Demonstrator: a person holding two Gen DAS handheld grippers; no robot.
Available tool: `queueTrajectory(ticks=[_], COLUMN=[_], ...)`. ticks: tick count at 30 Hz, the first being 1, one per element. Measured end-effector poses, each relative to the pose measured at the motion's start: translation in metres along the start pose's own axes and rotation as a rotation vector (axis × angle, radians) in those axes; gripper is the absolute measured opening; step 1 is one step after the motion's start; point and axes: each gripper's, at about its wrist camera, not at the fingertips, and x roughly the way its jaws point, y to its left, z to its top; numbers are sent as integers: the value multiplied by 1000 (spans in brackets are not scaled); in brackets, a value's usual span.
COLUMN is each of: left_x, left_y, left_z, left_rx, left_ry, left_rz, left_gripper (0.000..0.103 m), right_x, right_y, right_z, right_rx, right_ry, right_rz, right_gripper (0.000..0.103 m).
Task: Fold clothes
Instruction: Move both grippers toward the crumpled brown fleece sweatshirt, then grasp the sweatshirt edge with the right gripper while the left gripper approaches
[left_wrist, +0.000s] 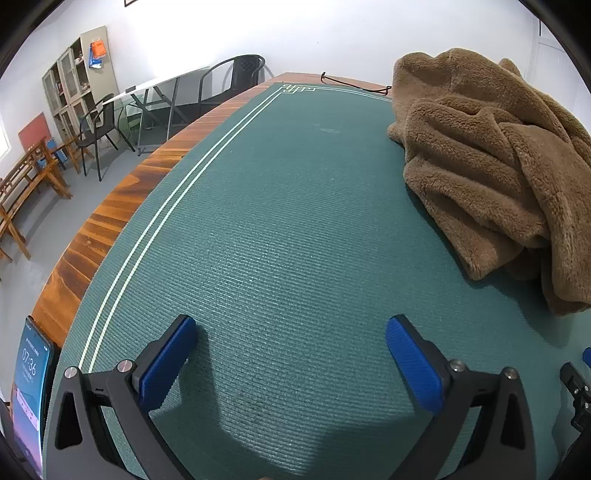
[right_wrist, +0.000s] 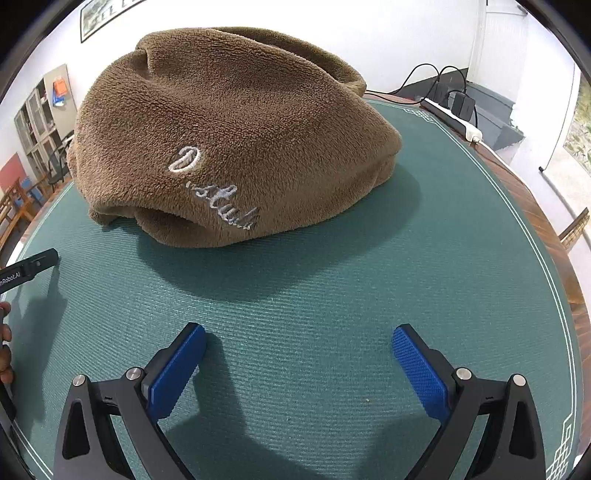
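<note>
While the brown fleece garment (right_wrist: 229, 136) is lying bunched at the upper centre of the right wrist frame, both the left gripper (left_wrist: 291, 328) and right gripper (right_wrist: 299, 336) are hovering spread and empty over the green mat (left_wrist: 277, 221); folding is not yet starting, and spreading it flat is likely coming first.

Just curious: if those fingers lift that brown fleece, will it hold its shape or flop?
Probably flop: the fleece lies in a slumped heap with soft folds. Its thick pile suggests bulky but grippy, unlikely to slip on the mat.
</note>
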Motion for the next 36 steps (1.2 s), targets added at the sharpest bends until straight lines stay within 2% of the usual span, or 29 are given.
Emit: queueTrajectory(ticks=[1,3,10,12,15,19,22,24,25,26,28,29,30,32,36], left_x=[0,-2,-4,-4,-5,-2,-1,-2,-4,-6,-13,-17,-21,-29,-33], left_y=[0,-1,-1,-1,-1,0,0,-3,-5,-8,-15,-18,-22,-30,-40], left_z=[0,-1,-2,-2,-3,-2,3,9,13,17,26,31,36,46,74], left_rx=[2,6,5,4,5,1,-11,-12,-7,0,19,29,39,58,99], left_ry=[0,0,1,1,1,11,41,50,49,45,17,-2,-22,-59,-100], left_rz=[1,2,4,4,2,3,-8,-47,-58,-59,-53,-50,-46,-44,-95], left_gripper=[103,103,103,103,103,103,103,103,103,103,103,103,103,103,103], right_x=[-1,10,12,12,8,-9,-18,-14,-10,-6,6,13,19,33,73], right_y=[0,-22,-17,-20,-34,-81,-101,-112,-116,-119,-122,-118,-115,-110,-107], right_z=[-1,21,23,23,25,50,76,98,111,121,141,148,155,167,192], right_rx=[1,2,-8,-32,-47,78,103,101,100,102,114,122,129,137,144], right_ry=[0,11,12,16,23,-45,-120,-160,-174,-179,-183,-178,-173,-162,-112], right_rz=[1,11,15,43,132,167,133,116,114,121,165,182,200,223,277], right_gripper=[102,102,102,103,102,102,102,101,99,93,75,59,53,53,53])
